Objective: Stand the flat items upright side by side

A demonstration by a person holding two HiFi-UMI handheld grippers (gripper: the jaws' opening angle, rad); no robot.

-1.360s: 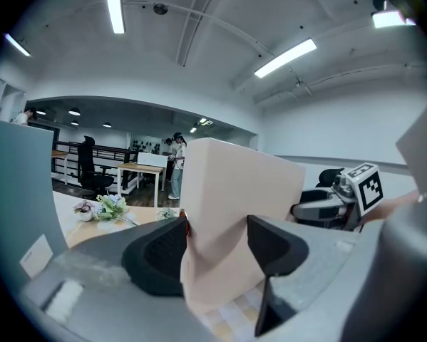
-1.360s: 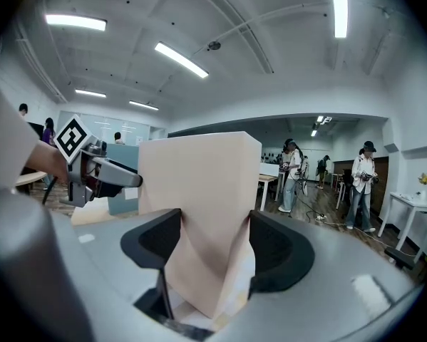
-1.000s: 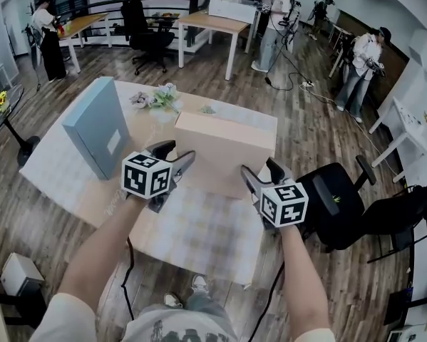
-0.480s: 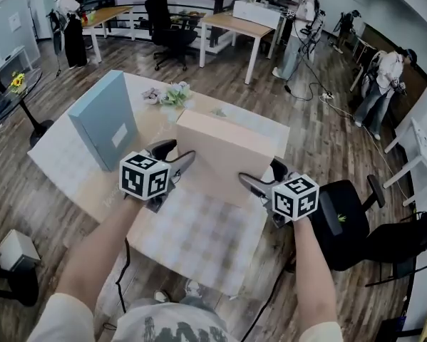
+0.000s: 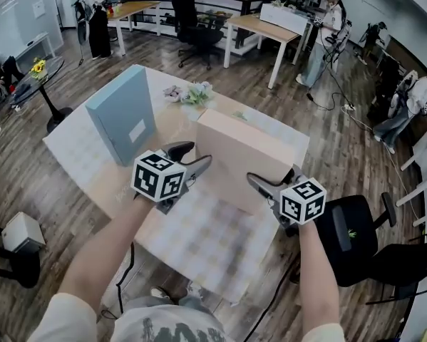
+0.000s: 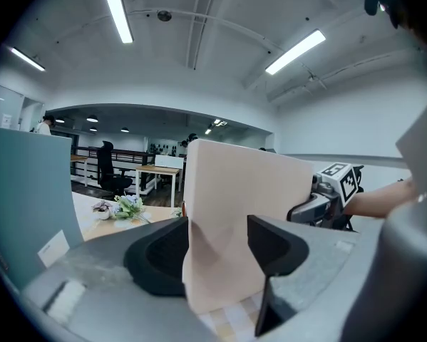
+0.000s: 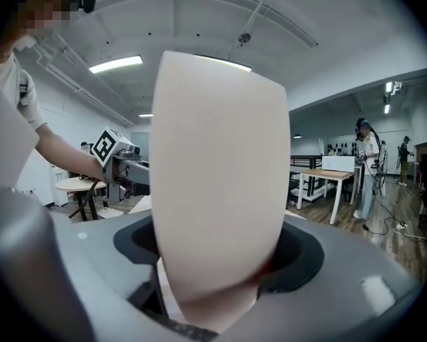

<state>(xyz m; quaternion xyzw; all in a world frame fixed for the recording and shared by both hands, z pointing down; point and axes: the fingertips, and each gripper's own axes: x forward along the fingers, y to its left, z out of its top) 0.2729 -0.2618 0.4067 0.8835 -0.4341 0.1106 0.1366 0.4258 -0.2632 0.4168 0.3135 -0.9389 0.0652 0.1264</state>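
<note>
Your left gripper (image 5: pixel 192 156) clamps one end of the upright beige box (image 5: pixel 243 152); your right gripper (image 5: pixel 273 179), jaws just closing, pinches the other, steadying it on the table (image 5: pixel 199 242) near the blue box (image 5: pixel 122 114).

Beige box (image 5: pixel 243 154), blue box (image 5: pixel 124 114), both upright

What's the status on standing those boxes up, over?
Left gripper clamped on beige box, box upright on edge. Right gripper, jaws just been closing, pinches its other end. Blue box stands apart at left; nothing blocking.
</note>
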